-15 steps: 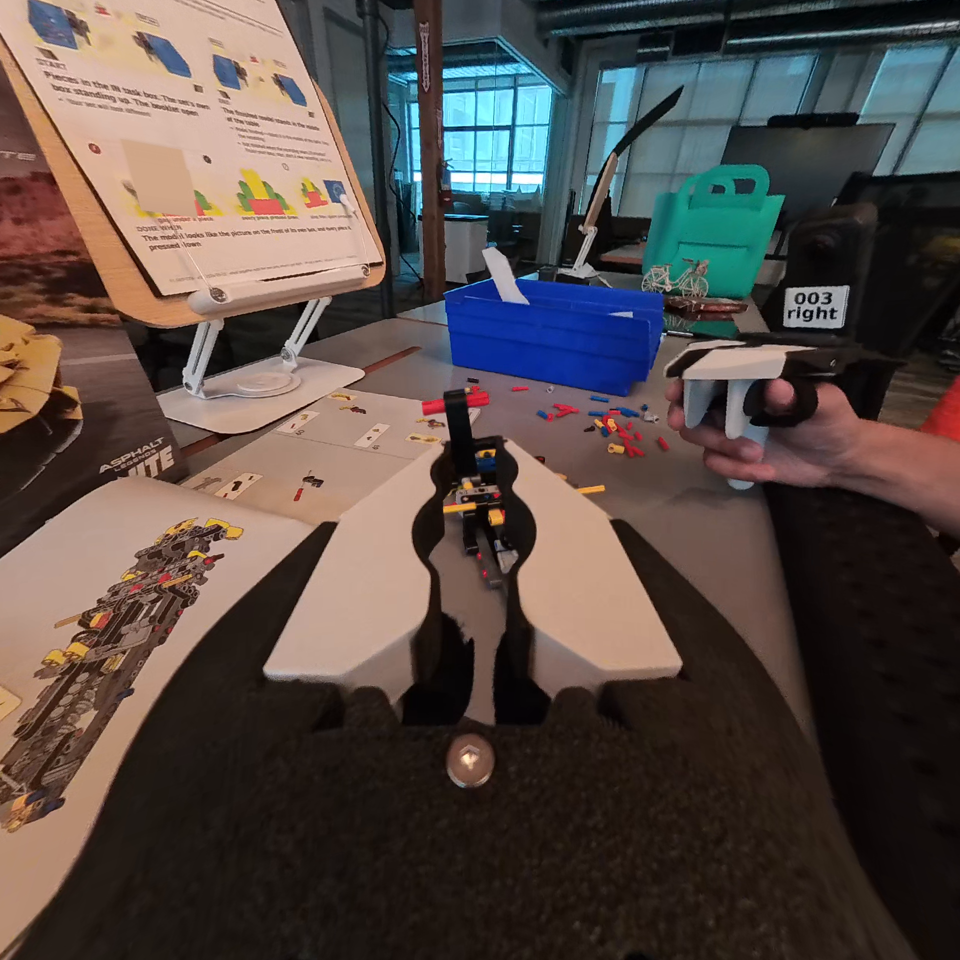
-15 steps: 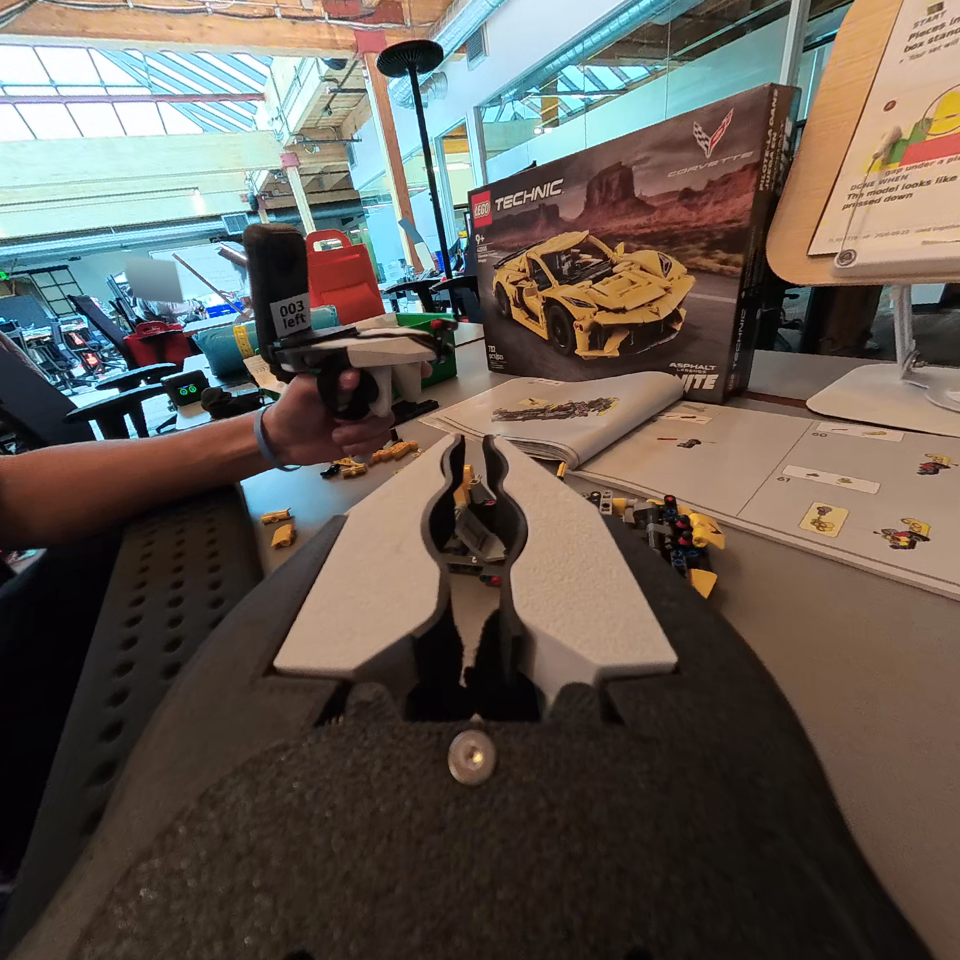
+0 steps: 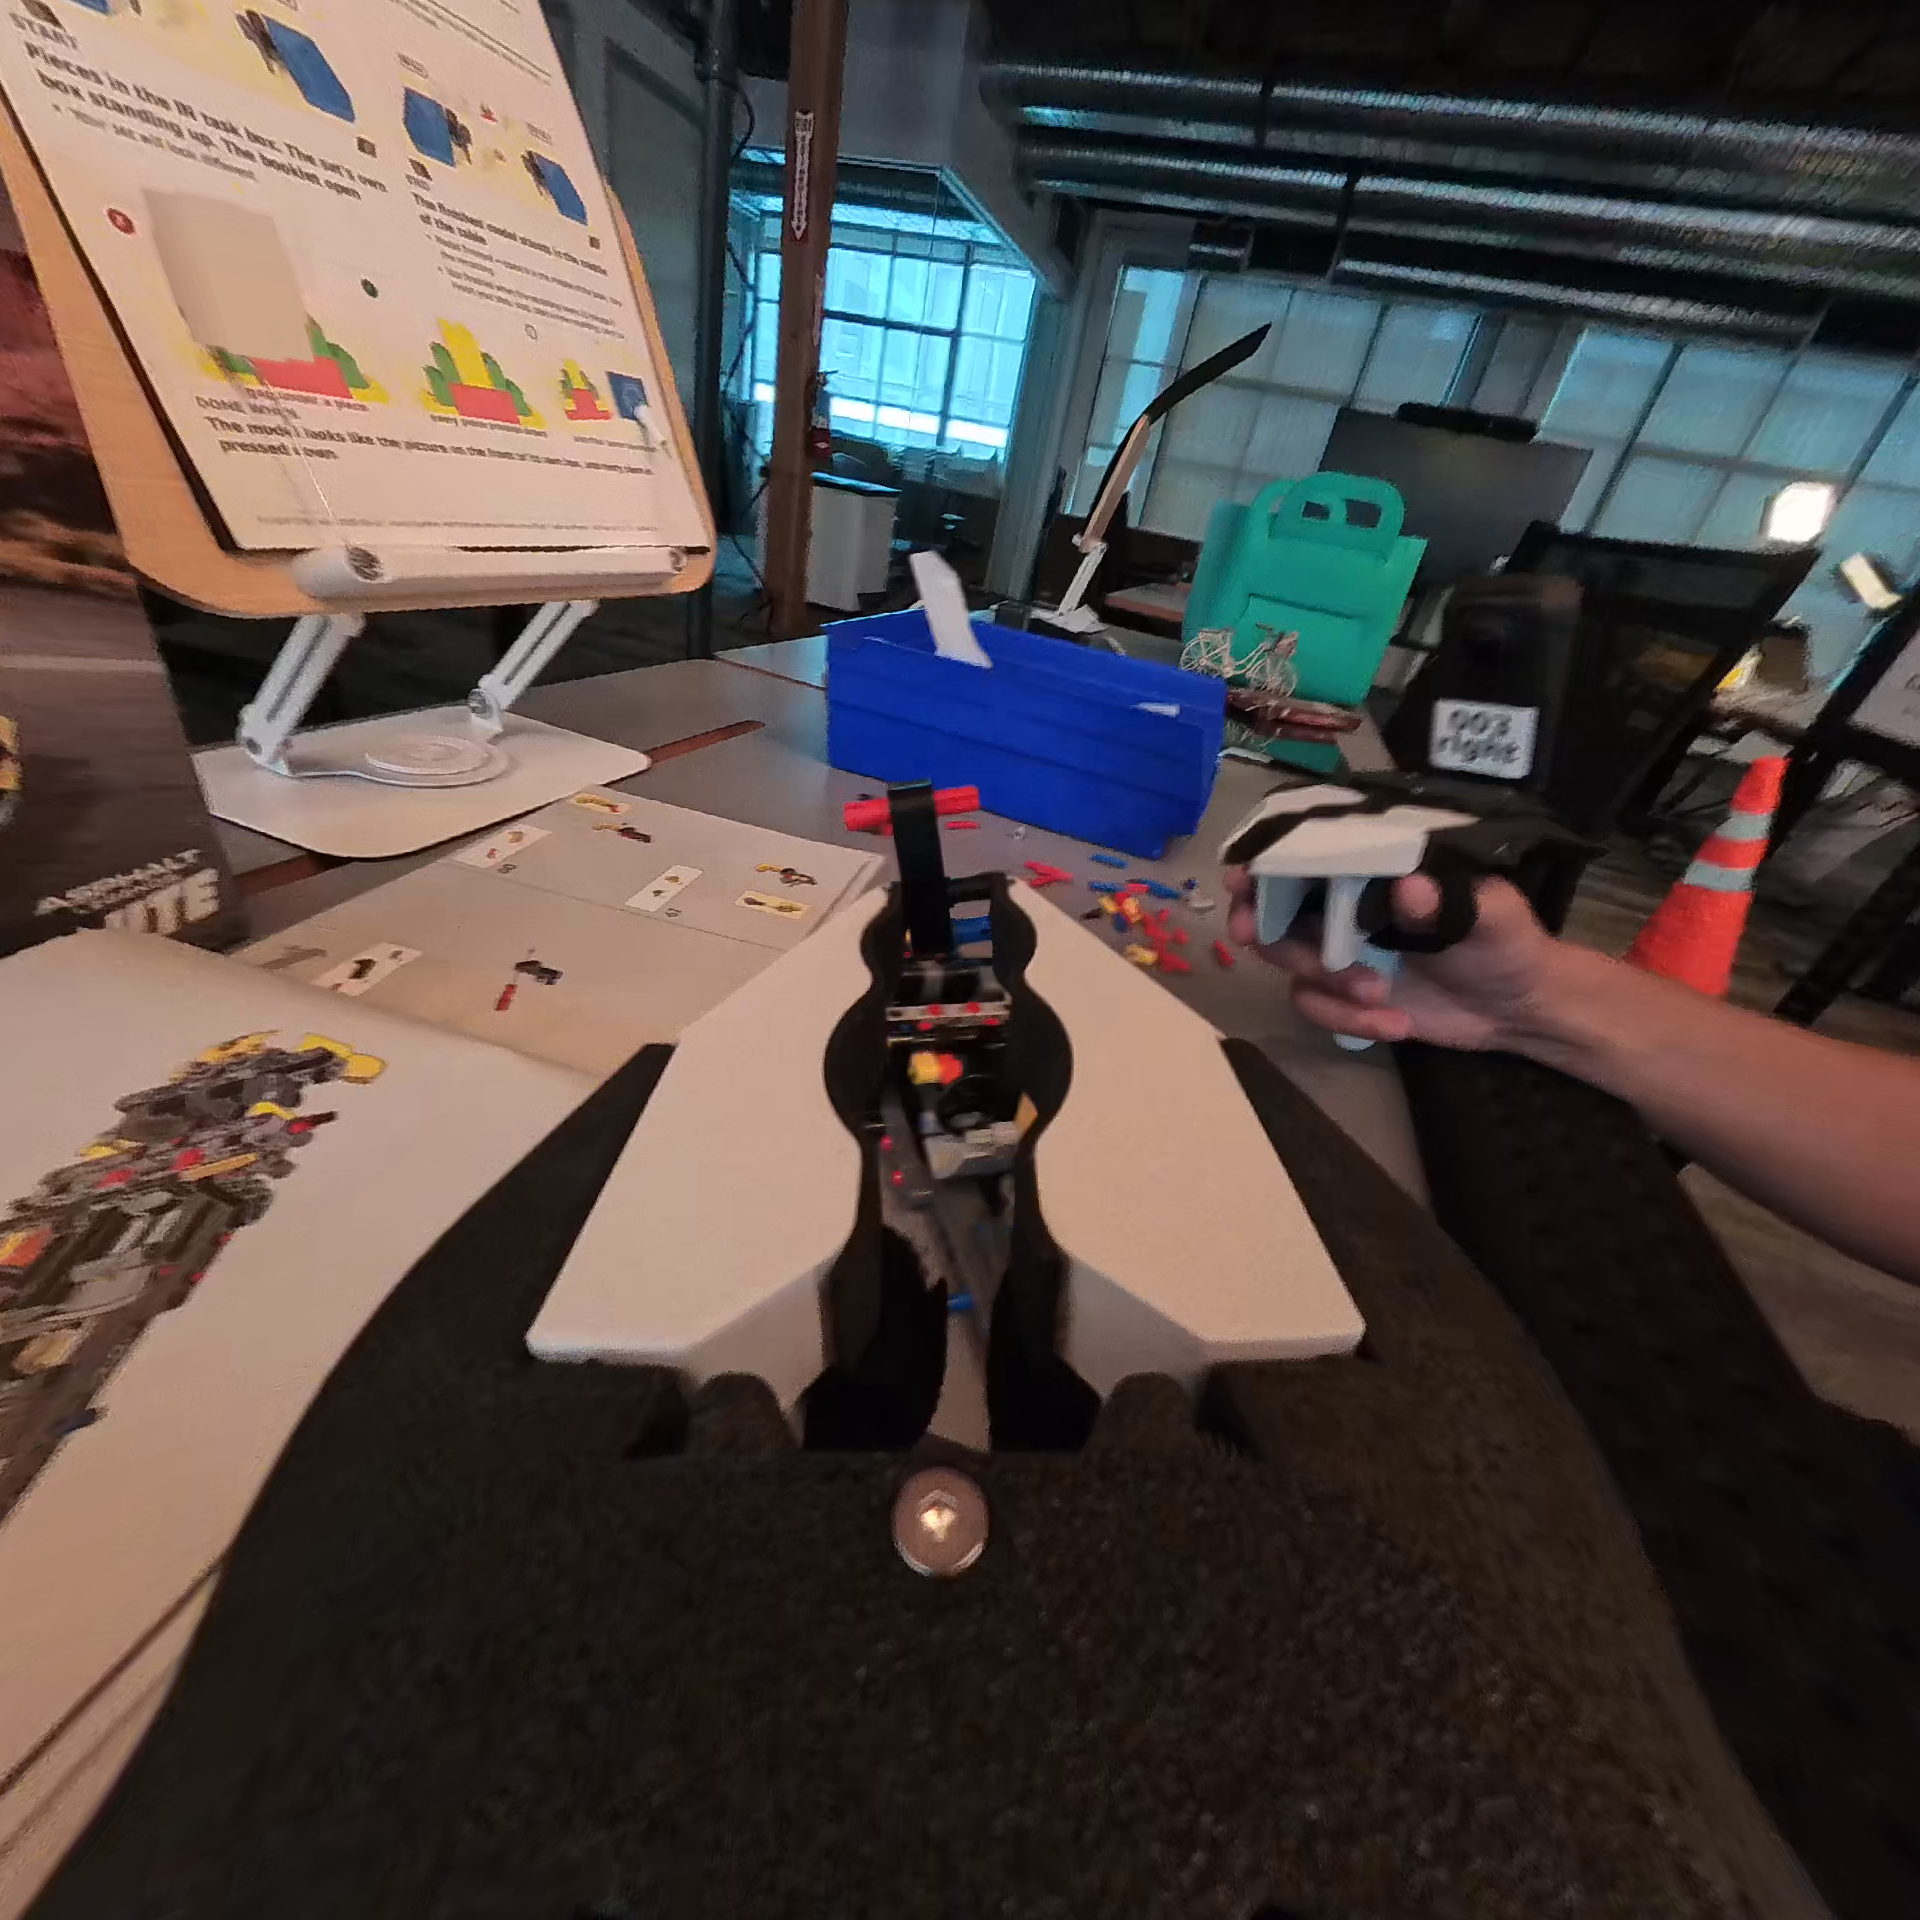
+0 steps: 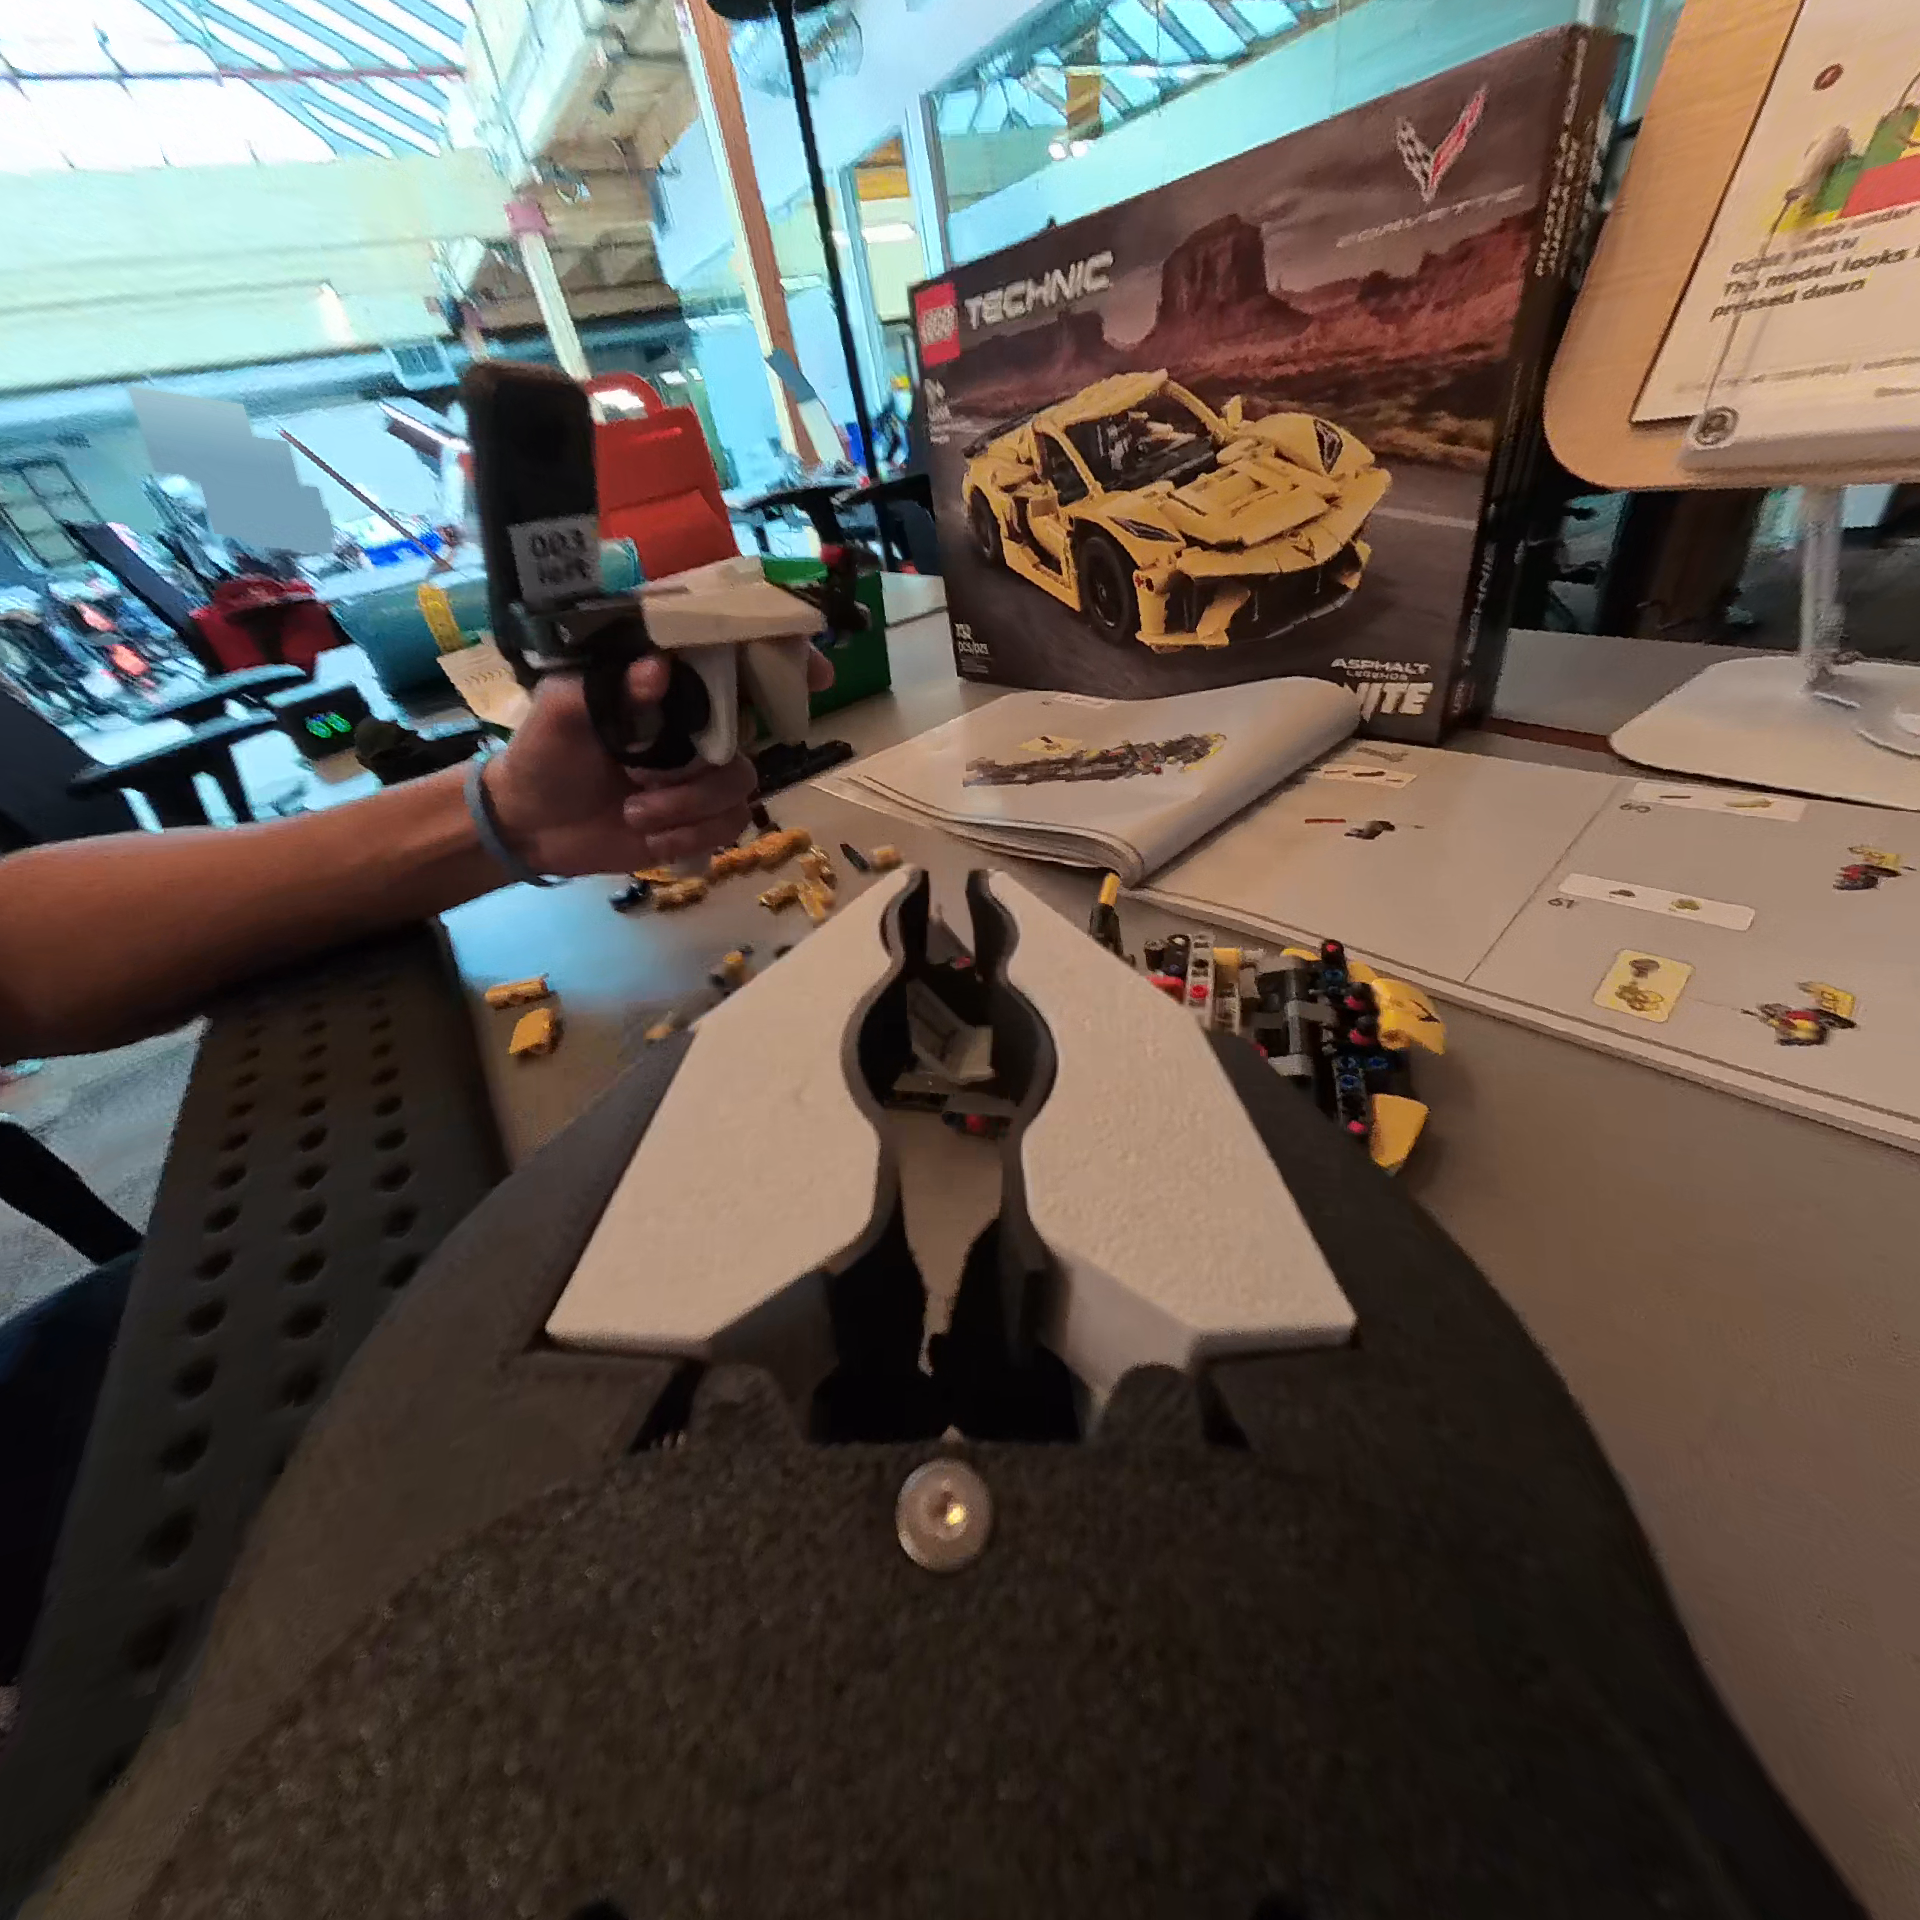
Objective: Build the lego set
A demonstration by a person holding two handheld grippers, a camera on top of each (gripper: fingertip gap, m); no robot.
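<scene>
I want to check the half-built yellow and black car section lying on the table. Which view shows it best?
The right wrist view: the car section lies unobstructed on the table beside the right gripper, next to the open booklet. The left wrist view does not show it.

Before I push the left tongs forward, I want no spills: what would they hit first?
Probably the blue bin, straight ahead past the sub-assembly that the left tongs hold; depth is unclear.

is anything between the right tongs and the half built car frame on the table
Nothing visible. The car frame lies on the table just right of the right tongs, with open space between. But the tongs are shut on a small grey piece.
</scene>
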